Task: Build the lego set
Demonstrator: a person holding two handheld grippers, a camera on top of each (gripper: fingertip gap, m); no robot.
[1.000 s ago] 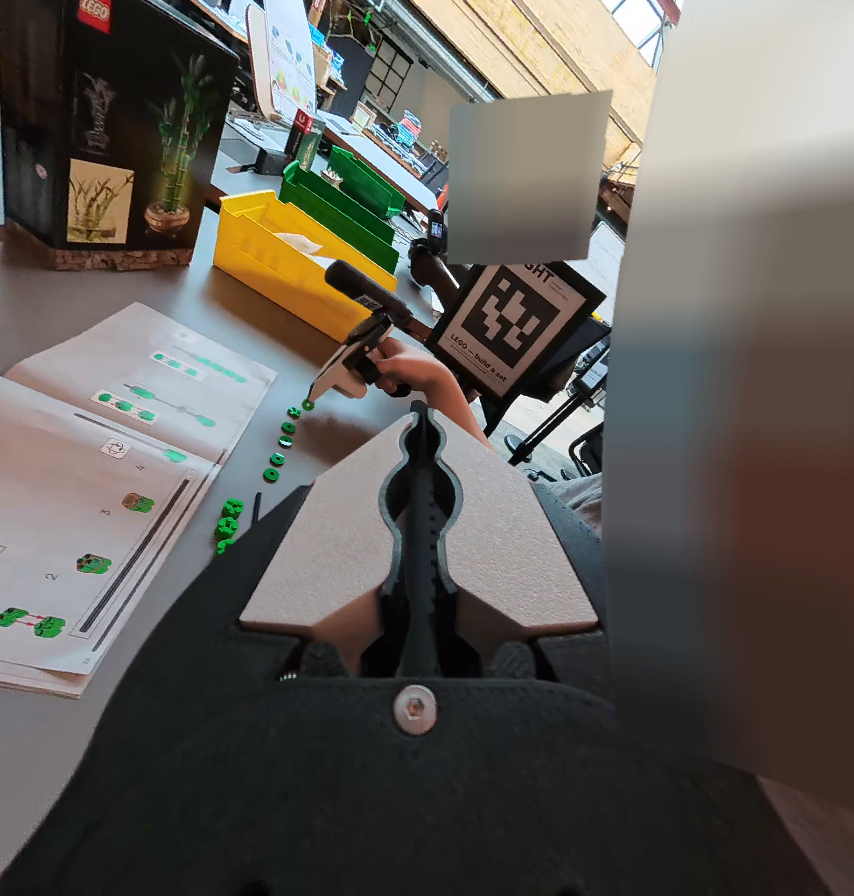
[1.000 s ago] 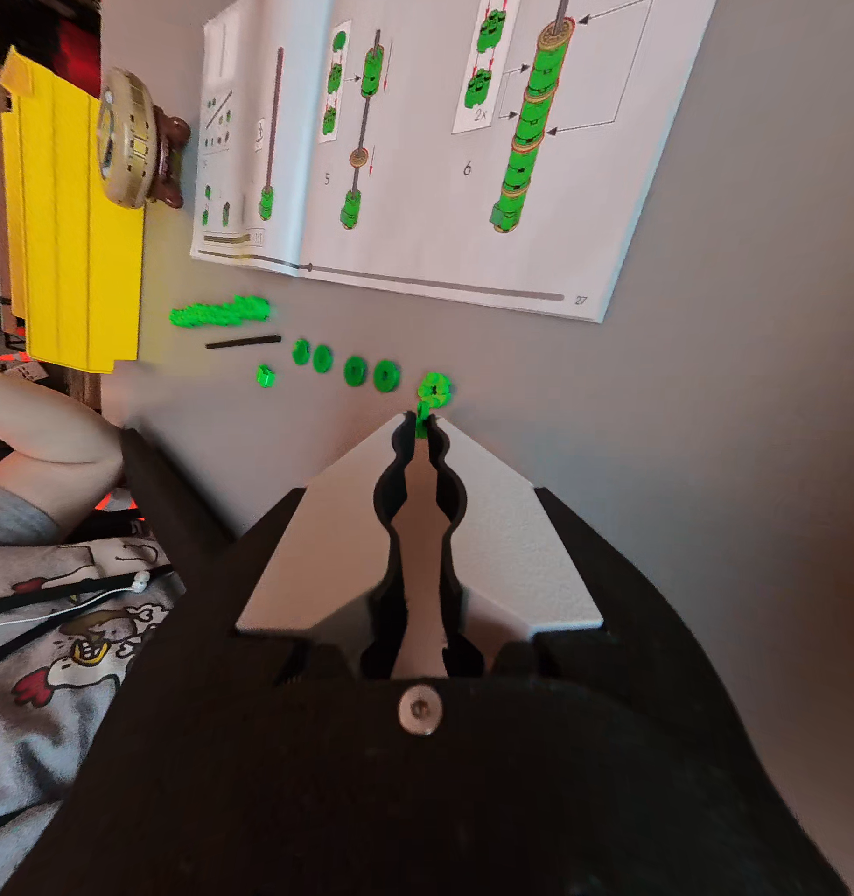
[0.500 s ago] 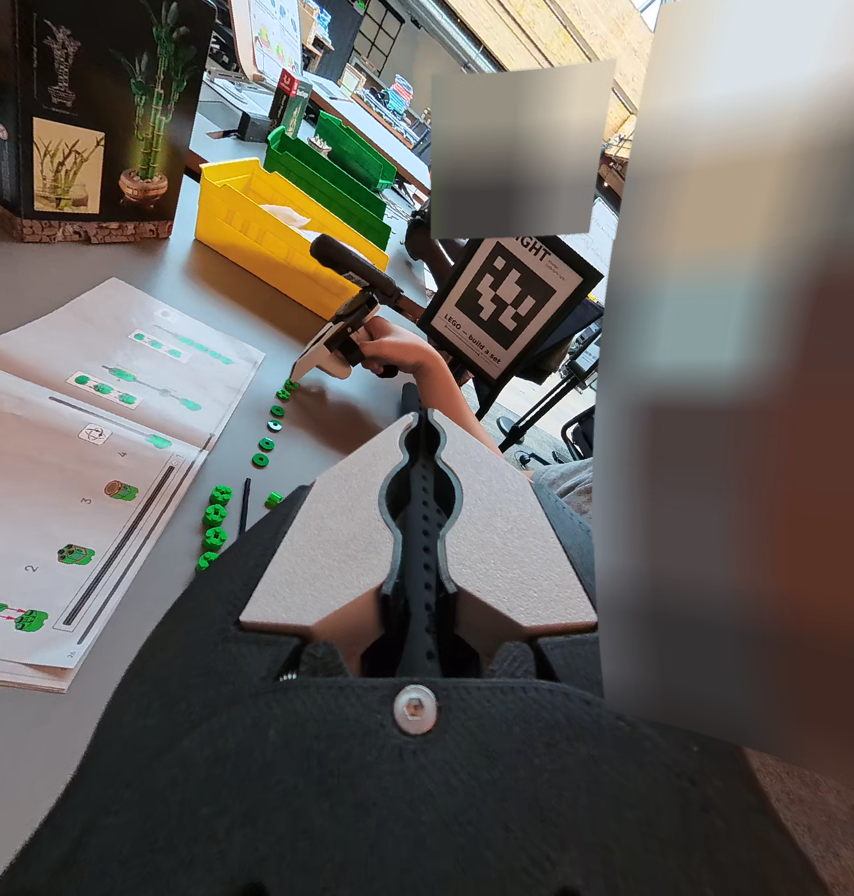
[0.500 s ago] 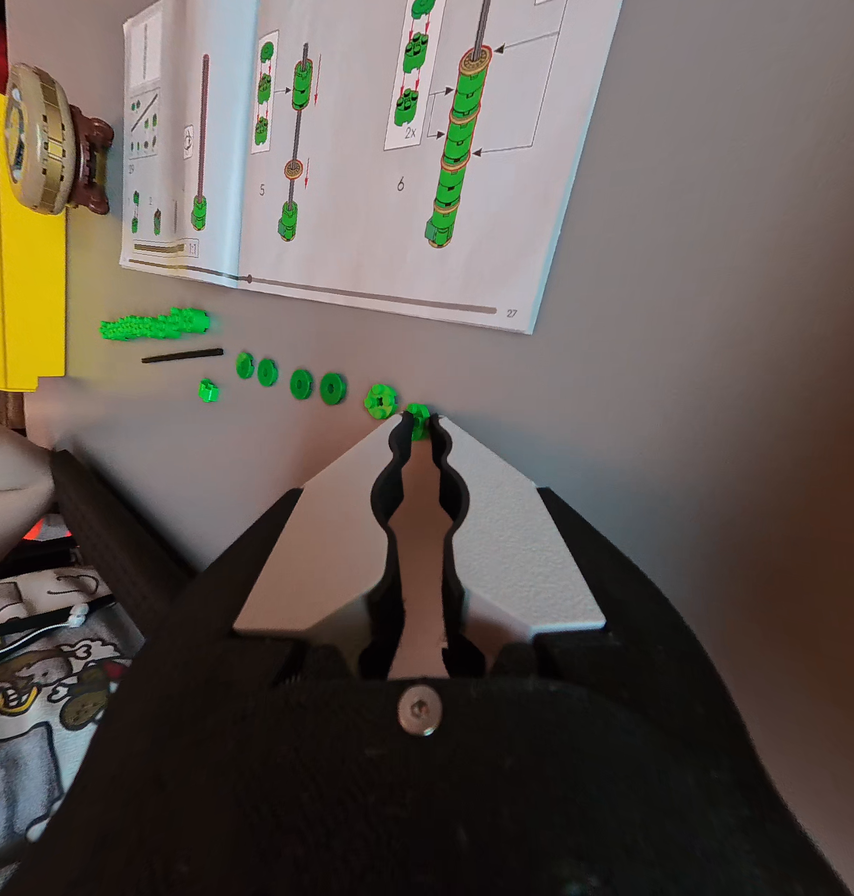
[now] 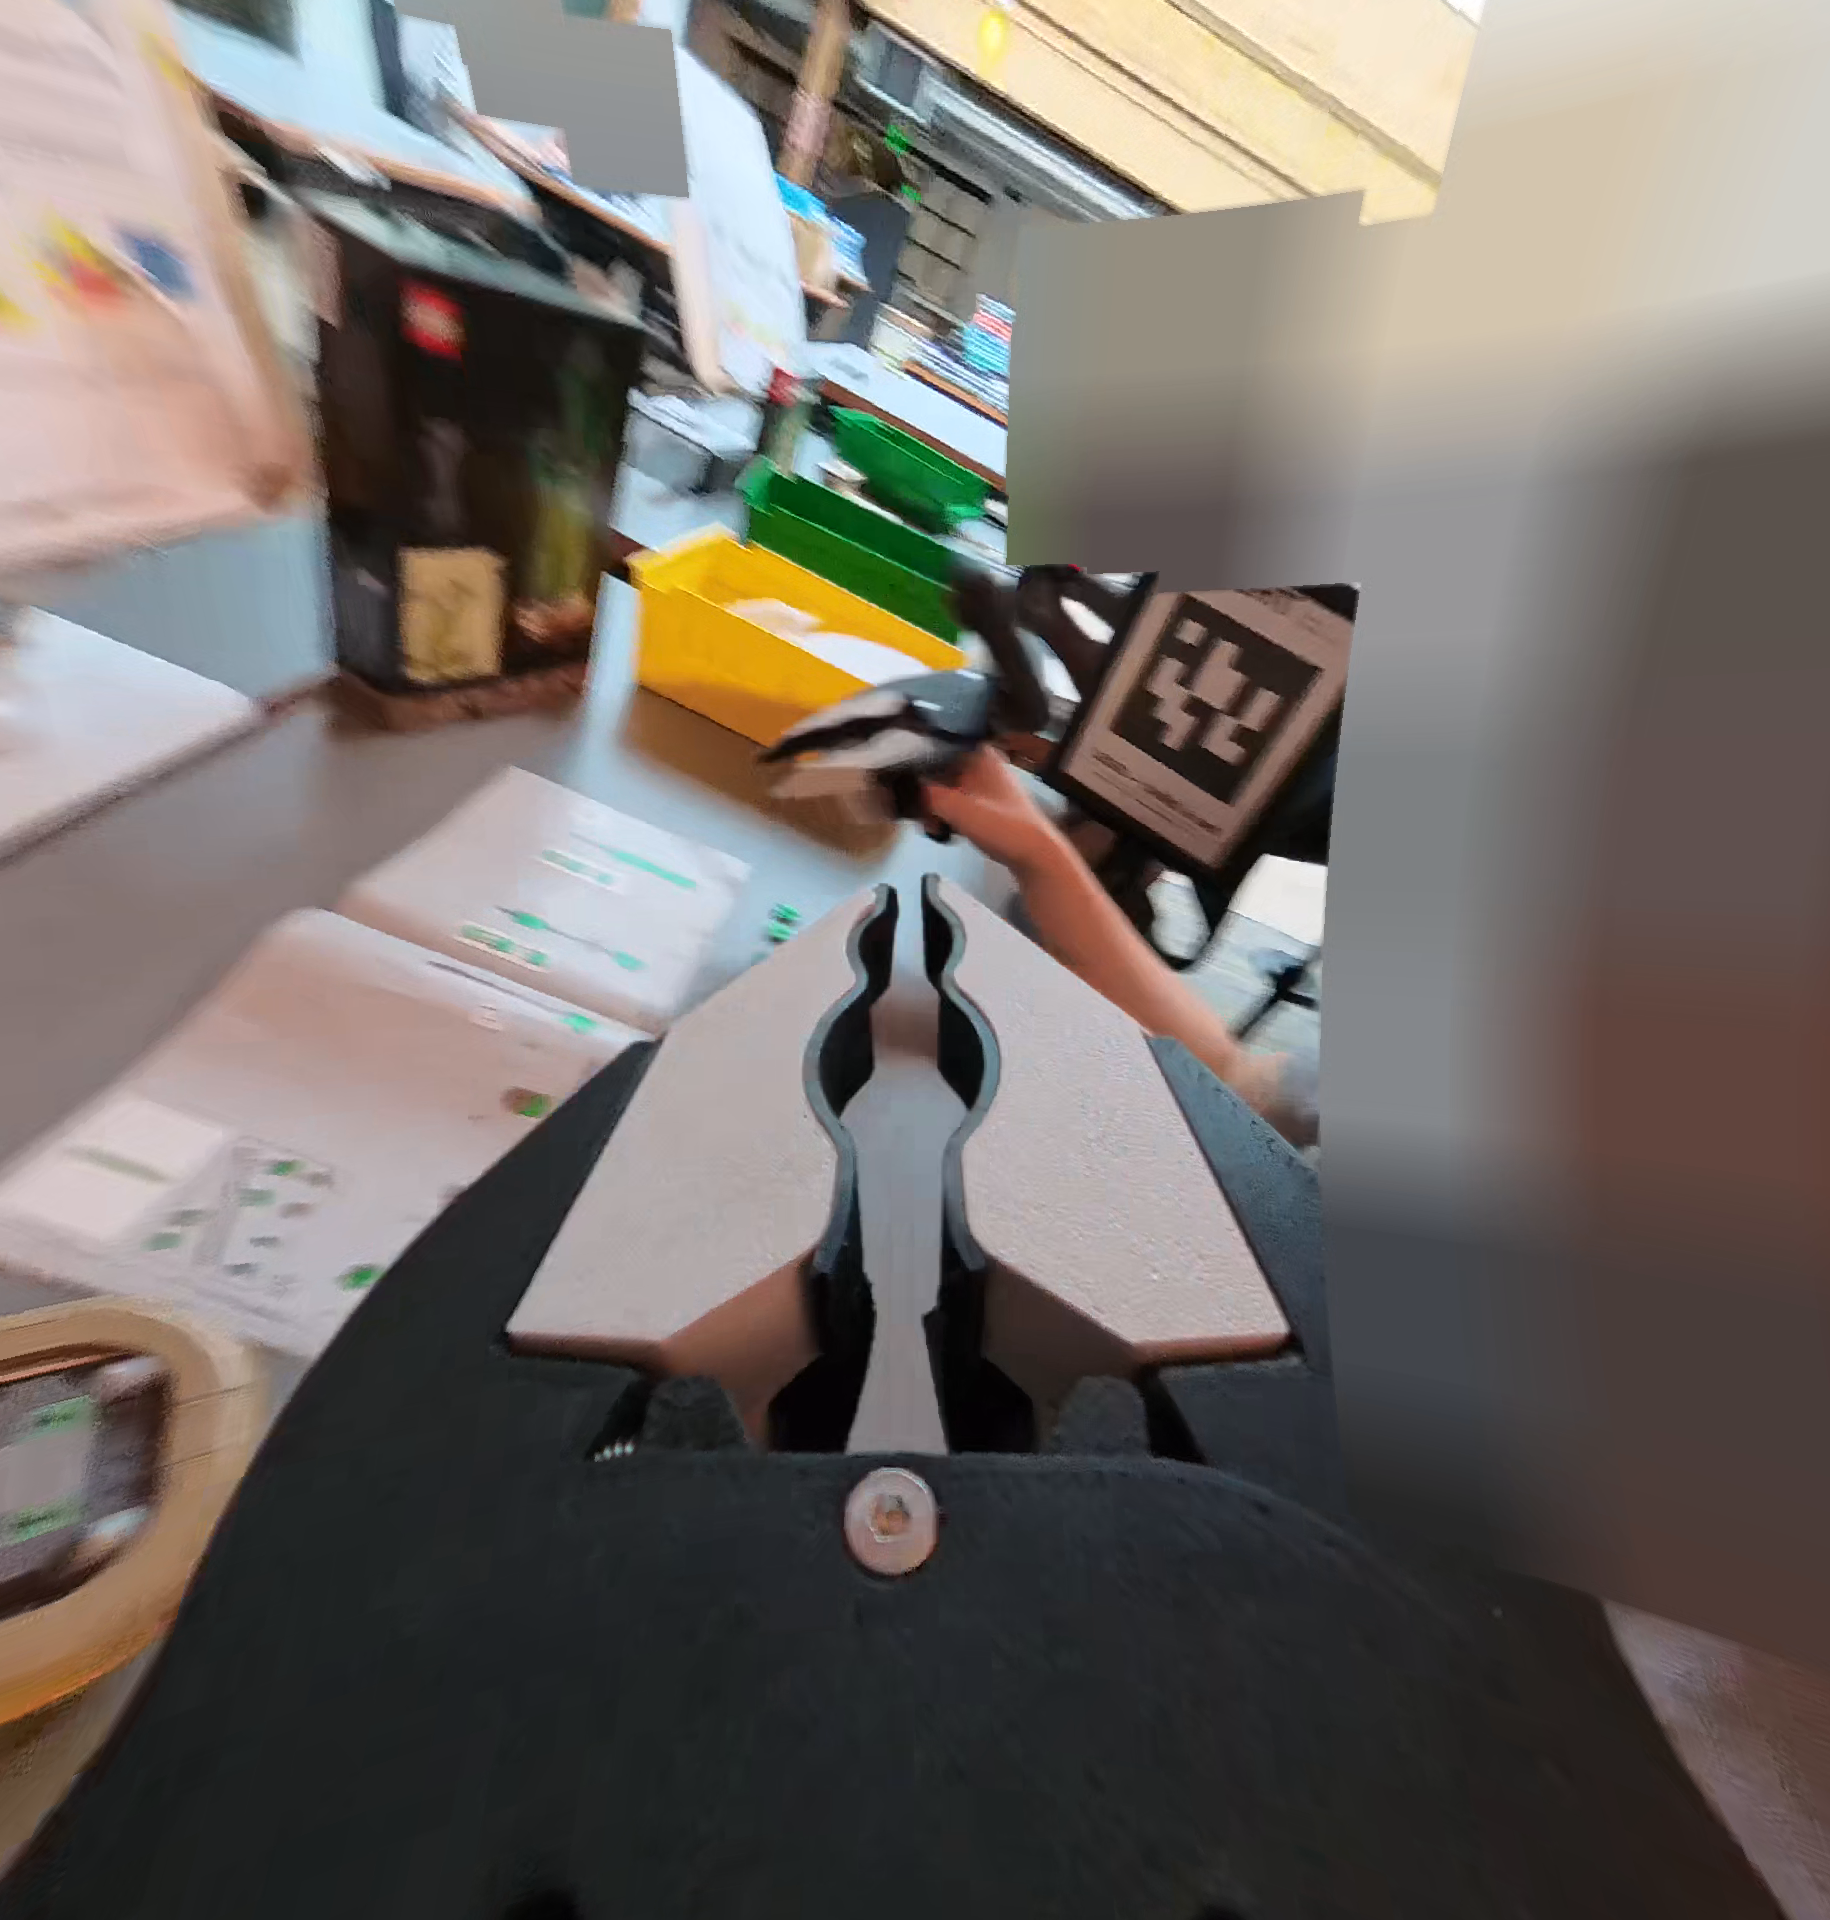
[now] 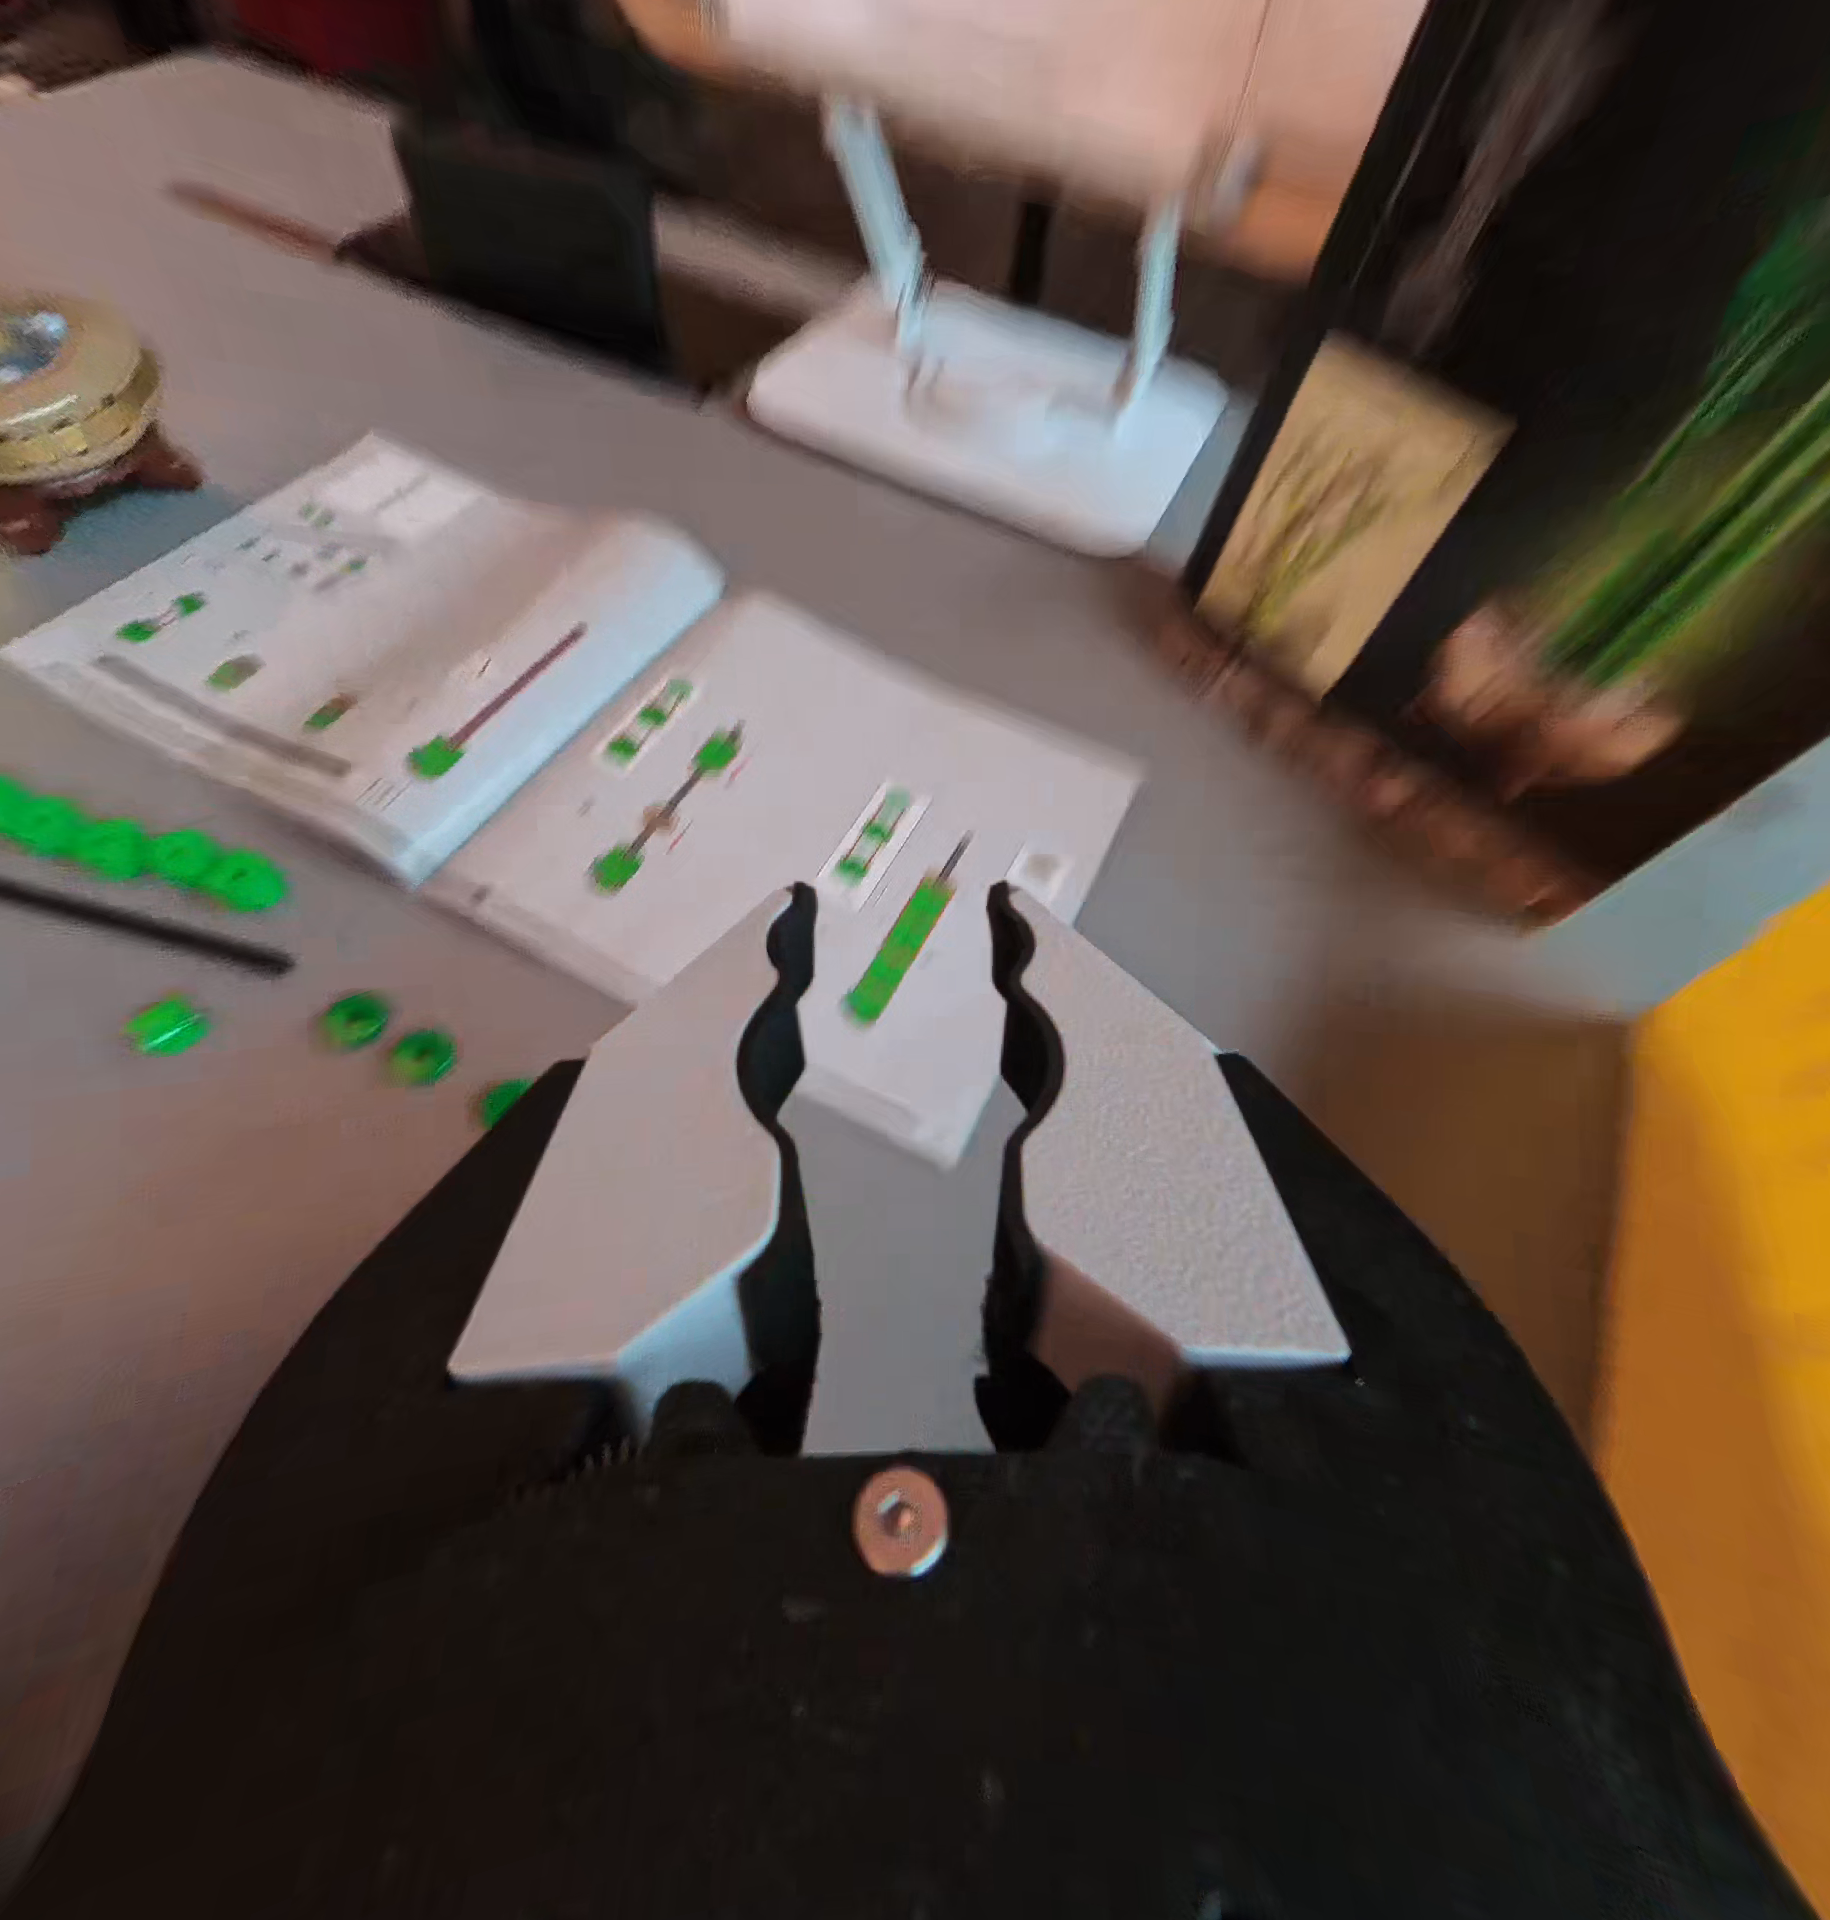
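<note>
Both views are motion-blurred. My right gripper (image 6: 900, 904) is open and empty, held above the open instruction booklet (image 6: 578, 727). To its left on the grey table lie a row of green round bricks (image 6: 111, 842), a black axle (image 6: 121, 925), a small green brick (image 6: 168, 1023) and green round plates (image 6: 355, 1018). My left gripper (image 5: 903, 894) is open by a narrow gap and holds nothing. It hovers over the booklet's edge (image 5: 423, 1039). The right gripper also shows in the left wrist view (image 5: 859, 727), raised off the table.
A yellow bin (image 6: 1752, 1247) stands close on the right; it also shows in the left wrist view (image 5: 776, 634) with green bins (image 5: 849, 520) behind. The black set box (image 5: 464, 499) stands at the back. A tan round pot base (image 6: 49, 395) and a white stand (image 6: 994, 436) are on the table. My hands' fingertips stand some 40 centimeters from each other. The small green brick (image 6: 168, 1023) lies some 20 centimeters from my right tips, 30 centimeters from my left tips. The black axle (image 6: 121, 925) is about 25 centimeters from my right fingertips.
My right gripper let go of the green piece at the end of the row, opened and swung up and away over the booklet. My left gripper opened slightly and its view swung left.
</note>
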